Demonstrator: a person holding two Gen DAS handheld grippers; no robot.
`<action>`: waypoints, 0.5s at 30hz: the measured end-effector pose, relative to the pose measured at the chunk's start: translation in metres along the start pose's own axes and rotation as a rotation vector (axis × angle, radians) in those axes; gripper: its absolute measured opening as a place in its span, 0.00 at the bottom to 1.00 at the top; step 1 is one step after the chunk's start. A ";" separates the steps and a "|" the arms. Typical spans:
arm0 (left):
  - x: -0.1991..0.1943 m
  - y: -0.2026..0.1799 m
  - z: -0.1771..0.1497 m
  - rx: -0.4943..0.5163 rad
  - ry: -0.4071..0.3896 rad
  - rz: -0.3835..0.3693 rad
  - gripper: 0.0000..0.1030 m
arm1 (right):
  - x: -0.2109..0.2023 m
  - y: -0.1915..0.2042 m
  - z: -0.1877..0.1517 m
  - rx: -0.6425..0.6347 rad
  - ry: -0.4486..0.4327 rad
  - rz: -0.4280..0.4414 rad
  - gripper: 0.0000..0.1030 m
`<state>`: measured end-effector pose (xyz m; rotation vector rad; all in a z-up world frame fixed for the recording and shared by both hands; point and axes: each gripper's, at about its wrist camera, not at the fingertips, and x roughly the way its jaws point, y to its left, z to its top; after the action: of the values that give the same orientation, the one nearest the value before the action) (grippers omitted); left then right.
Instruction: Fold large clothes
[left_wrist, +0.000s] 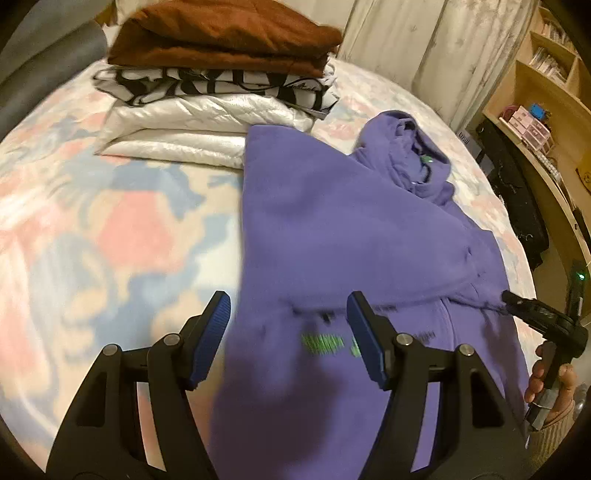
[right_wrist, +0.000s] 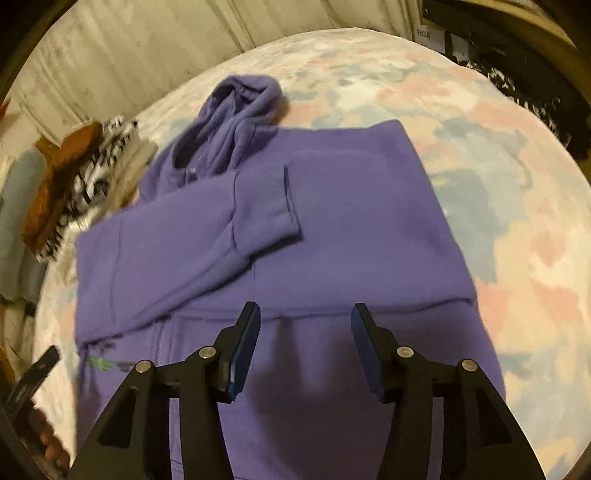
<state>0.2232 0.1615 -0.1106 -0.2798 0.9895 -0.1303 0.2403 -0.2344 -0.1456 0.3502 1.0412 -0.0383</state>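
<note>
We see a purple hoodie (right_wrist: 332, 221) lying flat on the bed (right_wrist: 498, 184), its hood toward the curtain and both sleeves folded across the body. Only the right wrist view shows the sleeve cuff (right_wrist: 284, 206) resting on the chest. Only the left wrist view shows clearly the stack of folded clothes (left_wrist: 218, 85), a brown garment on top, just beside the hoodie's shoulder, and wooden shelves (left_wrist: 546, 74) at the right. The left claw (left_wrist: 288, 325) hangs tilted downward over the hoodie's left edge, jaws apart, holding nothing. The right claw (right_wrist: 304, 339) tilts down over the hoodie's lower part, jaws apart and empty. The right hand (left_wrist: 550, 376) shows at the picture's edge.
</note>
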 end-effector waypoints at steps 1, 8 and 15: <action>0.008 0.004 0.010 -0.007 0.012 0.005 0.61 | 0.002 -0.002 0.007 -0.004 -0.009 0.015 0.63; 0.070 0.023 0.068 -0.044 0.091 -0.007 0.61 | 0.049 -0.012 0.079 0.001 0.003 0.104 0.72; 0.115 0.024 0.097 -0.042 0.129 -0.010 0.61 | 0.110 0.007 0.107 -0.073 0.038 0.064 0.61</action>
<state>0.3671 0.1744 -0.1603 -0.3181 1.1198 -0.1382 0.3871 -0.2453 -0.1887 0.3189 1.0658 0.0638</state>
